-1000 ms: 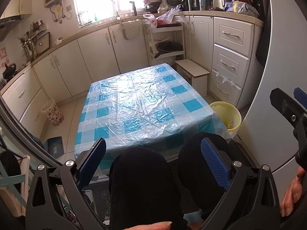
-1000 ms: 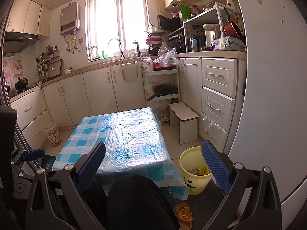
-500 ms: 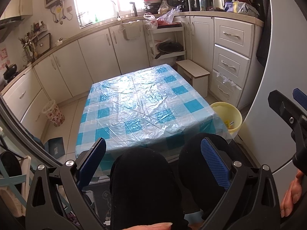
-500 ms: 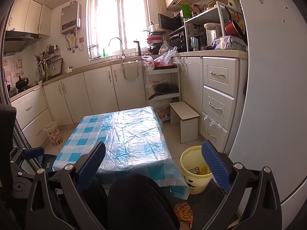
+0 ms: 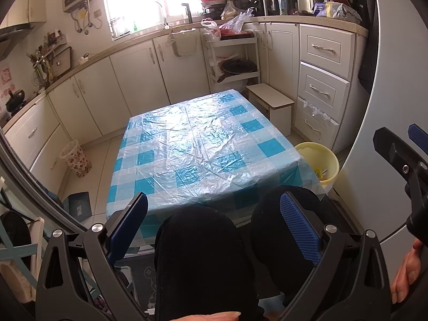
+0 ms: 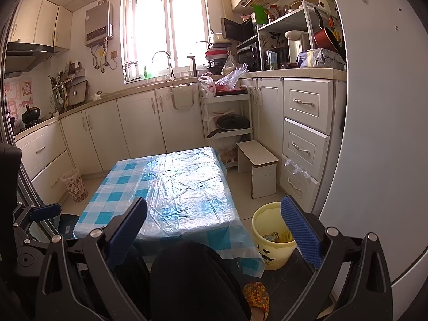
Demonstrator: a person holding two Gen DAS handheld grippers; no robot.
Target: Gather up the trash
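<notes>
While your two grippers, left gripper (image 5: pixel 214 224) and right gripper (image 6: pixel 214 230), hang wide open and empty above your two knees (image 5: pixel 200 240), one checked table (image 5: pixel 203 147) lies ahead, one yellow bucket (image 6: pixel 270 238) beside it holding trash (image 6: pixel 278 236), one stool (image 6: pixel 256 160) beyond.

yellow bin (image 6: pixel 270 251) upright on floor, wrappers (image 6: pixel 278 236) inside

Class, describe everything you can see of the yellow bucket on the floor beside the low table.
The yellow bucket is a round, pale yellow tub that looks like plastic, with a thick rolled rim and a dark face-like print on its front. It stands upright and open on the tiled floor, at the table's right corner, below the white drawers. The hanging checked tablecloth overlaps its left side in the right wrist view. Some colourful wrappers lie inside. Neither gripper touches it.
</notes>
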